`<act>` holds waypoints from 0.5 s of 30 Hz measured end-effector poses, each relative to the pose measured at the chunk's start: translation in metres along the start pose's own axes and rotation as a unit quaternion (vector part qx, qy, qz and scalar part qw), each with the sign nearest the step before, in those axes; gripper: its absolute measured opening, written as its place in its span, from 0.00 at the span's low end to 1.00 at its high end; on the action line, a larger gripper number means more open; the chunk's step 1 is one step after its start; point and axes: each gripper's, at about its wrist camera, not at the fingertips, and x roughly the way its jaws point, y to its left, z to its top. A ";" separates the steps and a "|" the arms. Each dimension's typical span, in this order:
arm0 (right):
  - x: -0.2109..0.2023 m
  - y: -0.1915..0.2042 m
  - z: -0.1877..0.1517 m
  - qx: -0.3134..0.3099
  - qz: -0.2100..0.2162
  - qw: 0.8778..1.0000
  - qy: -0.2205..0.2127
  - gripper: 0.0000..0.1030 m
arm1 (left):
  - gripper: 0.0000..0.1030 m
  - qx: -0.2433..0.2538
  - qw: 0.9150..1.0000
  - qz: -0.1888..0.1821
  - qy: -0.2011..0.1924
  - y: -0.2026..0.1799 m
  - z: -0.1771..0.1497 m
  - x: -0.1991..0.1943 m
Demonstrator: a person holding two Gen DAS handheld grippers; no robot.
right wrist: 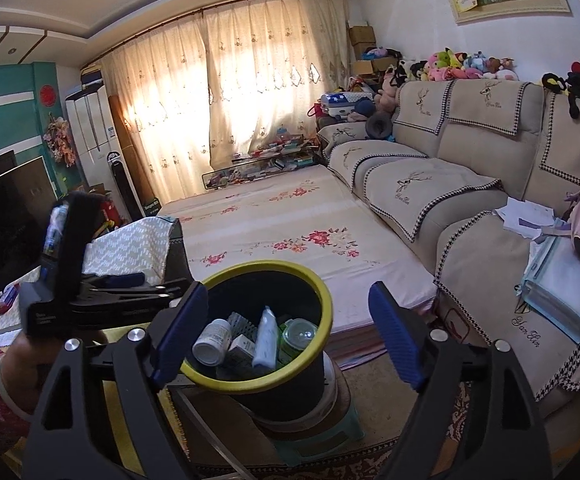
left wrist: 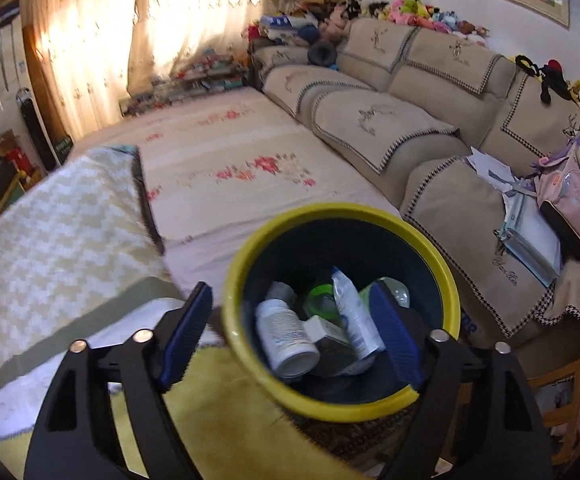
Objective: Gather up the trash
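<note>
Trash bin (right wrist: pixel 225 380) already holds a white bottle (right wrist: pixel 211 341), tube (right wrist: pixel 265 338) and carton; both grippers (left wrist: pixel 290 334) (right wrist: pixel 285 334) gape wide, empty; collection appears largely complete.

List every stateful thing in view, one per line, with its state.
Yellow-rimmed dark plastic trash bin: upright, lidless, partly filled.
White plastic pill bottle: in the bin, tipped over.
White squeeze tube: in the bin, leaning upright.
Left gripper: open, empty, over the bin.
Right gripper: open, empty.
Cream patterned curtains: drawn shut, sunlit.
Pink backpack: lying on the sofa.
</note>
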 end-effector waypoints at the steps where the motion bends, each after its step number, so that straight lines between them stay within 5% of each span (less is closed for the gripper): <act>1: 0.000 0.005 0.000 -0.004 0.004 1.000 0.000 0.76 | 0.88 0.000 1.000 0.009 -0.015 0.006 -0.003 -0.015; 8: -0.002 0.048 -0.001 -0.037 0.045 0.998 0.000 0.83 | 0.95 -0.014 0.996 0.060 -0.058 0.053 -0.042 -0.118; 15: -0.016 0.096 -0.002 -0.070 0.102 0.992 -0.008 0.93 | 0.95 -0.079 0.982 0.134 -0.102 0.114 -0.102 -0.219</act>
